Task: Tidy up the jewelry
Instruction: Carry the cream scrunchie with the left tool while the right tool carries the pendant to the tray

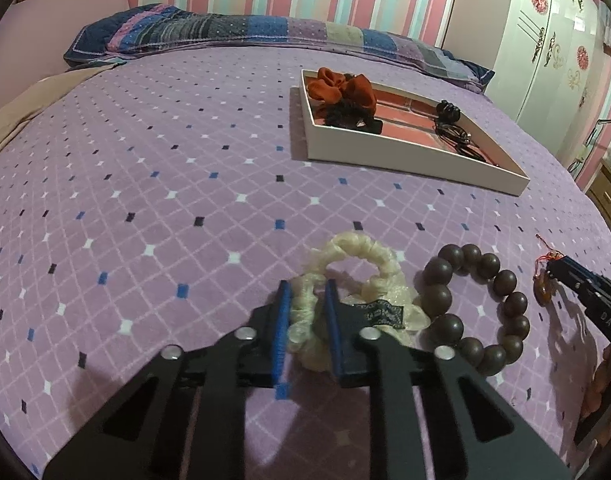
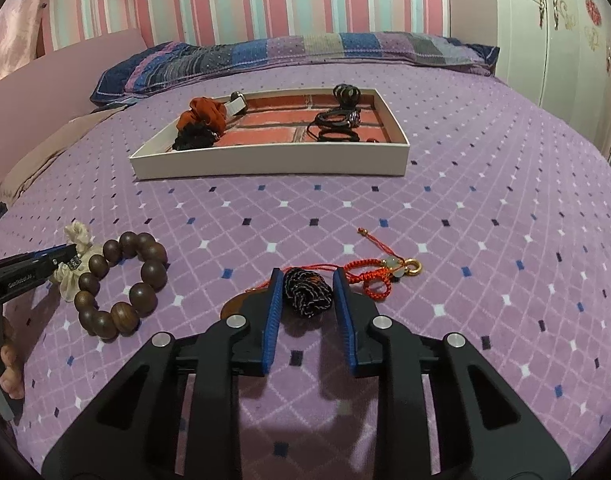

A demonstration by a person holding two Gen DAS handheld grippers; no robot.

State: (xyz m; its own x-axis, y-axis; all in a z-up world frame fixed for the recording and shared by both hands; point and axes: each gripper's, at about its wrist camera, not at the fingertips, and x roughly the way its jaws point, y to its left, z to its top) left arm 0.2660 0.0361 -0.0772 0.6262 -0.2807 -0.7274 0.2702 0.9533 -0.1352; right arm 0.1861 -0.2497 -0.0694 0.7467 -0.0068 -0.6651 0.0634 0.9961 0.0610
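- Scrunchie (image 1: 357, 276), cream, lies on the bed (image 1: 145, 200); left claw (image 1: 307, 296) straddles its band, not clearly clenched.
- Bead bracelet (image 1: 477, 312) touches it.
- Right claw (image 2: 307, 284) released around a black cord knot (image 2: 309, 294); red charm (image 2: 379, 276) beside.
- Tray (image 2: 265, 164) beyond holds scrunchies, hair ties.

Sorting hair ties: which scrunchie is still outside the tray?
The cream scrunchie, on the bedspread between the left gripper fingers; the rust-orange scrunchie lies in the tray.
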